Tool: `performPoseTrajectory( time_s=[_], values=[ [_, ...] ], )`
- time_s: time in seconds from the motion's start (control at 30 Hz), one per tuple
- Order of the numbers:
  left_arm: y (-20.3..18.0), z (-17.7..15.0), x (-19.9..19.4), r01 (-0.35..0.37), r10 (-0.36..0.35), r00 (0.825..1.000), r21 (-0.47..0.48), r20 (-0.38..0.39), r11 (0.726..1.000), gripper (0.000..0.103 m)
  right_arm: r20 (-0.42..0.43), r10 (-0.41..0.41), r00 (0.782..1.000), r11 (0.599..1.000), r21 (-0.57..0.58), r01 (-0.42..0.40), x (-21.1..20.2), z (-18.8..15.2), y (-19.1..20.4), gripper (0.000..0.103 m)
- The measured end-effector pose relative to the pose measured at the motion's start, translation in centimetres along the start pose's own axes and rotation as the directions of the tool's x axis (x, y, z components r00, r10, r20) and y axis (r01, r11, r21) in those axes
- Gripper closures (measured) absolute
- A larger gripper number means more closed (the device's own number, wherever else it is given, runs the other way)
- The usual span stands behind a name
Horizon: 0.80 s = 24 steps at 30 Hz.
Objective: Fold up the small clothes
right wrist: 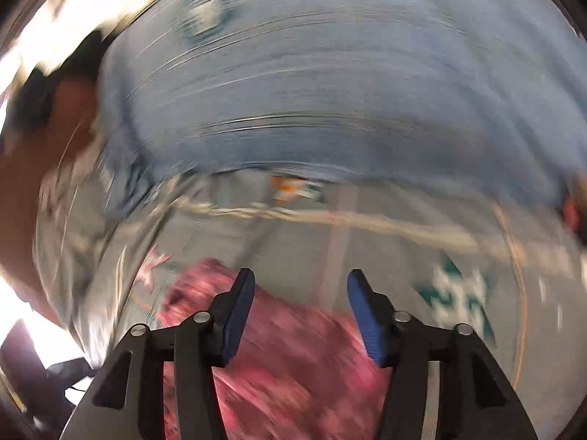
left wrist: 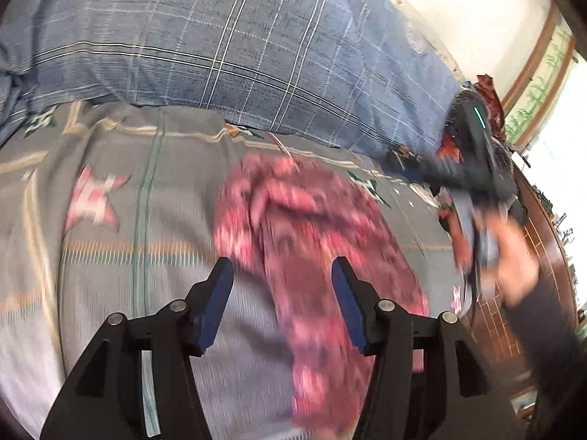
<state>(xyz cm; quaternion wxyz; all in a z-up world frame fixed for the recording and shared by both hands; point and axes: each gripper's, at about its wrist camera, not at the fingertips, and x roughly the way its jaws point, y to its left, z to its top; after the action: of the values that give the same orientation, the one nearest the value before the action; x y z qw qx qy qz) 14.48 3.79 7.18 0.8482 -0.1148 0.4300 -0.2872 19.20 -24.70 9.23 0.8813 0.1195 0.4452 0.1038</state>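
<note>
A small pink and red patterned garment (left wrist: 312, 242) lies crumpled on the grey patterned bedsheet (left wrist: 110, 264). My left gripper (left wrist: 282, 275) is open and empty, its blue pads above the garment's near part. In the right wrist view the same garment (right wrist: 286, 359) lies under and just ahead of my right gripper (right wrist: 301, 286), which is open and empty. That view is heavily motion-blurred. The right gripper's body and the hand holding it (left wrist: 477, 190) show at the right of the left wrist view, above the sheet beside the garment.
A blue plaid quilt (left wrist: 238, 47) is bunched along the far side of the bed, also in the right wrist view (right wrist: 348, 91). A wooden bed edge (left wrist: 543, 227) and a wall run on the right. Star prints (left wrist: 93, 198) mark the sheet.
</note>
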Motion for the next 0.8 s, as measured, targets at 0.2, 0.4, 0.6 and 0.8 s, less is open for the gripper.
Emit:
performPoseTrajectory(
  time_s=[0.2,0.4,0.6,0.8],
  values=[
    [0.7,5.9,7.3,-0.111,0.109,0.987,-0.011,-0.116,0.994,0.048,0.047,0.142,0.989,0.963,0.223,-0.148,1.6,-5.4,-4.4,0.047],
    [1.3,6.1,8.4,-0.079,0.056,0.985,-0.135,-0.165,0.988,0.048,0.245,0.207,0.947,0.968,0.088,-0.234,-1.4,-5.4,-2.5,0.099],
    [0.9,6.2,10.7,-0.122,0.099,0.971,-0.094,-0.216,0.988,0.041,0.290,0.095,0.952,0.922,0.335,-0.194,-1.0,-8.9,-8.2,0.099],
    [-1.0,7.5,10.3,-0.147,0.134,0.970,-0.047,-0.202,0.988,0.042,0.248,0.100,0.964,0.904,0.383,-0.192,-0.2,-10.3,-8.8,0.092]
  ],
)
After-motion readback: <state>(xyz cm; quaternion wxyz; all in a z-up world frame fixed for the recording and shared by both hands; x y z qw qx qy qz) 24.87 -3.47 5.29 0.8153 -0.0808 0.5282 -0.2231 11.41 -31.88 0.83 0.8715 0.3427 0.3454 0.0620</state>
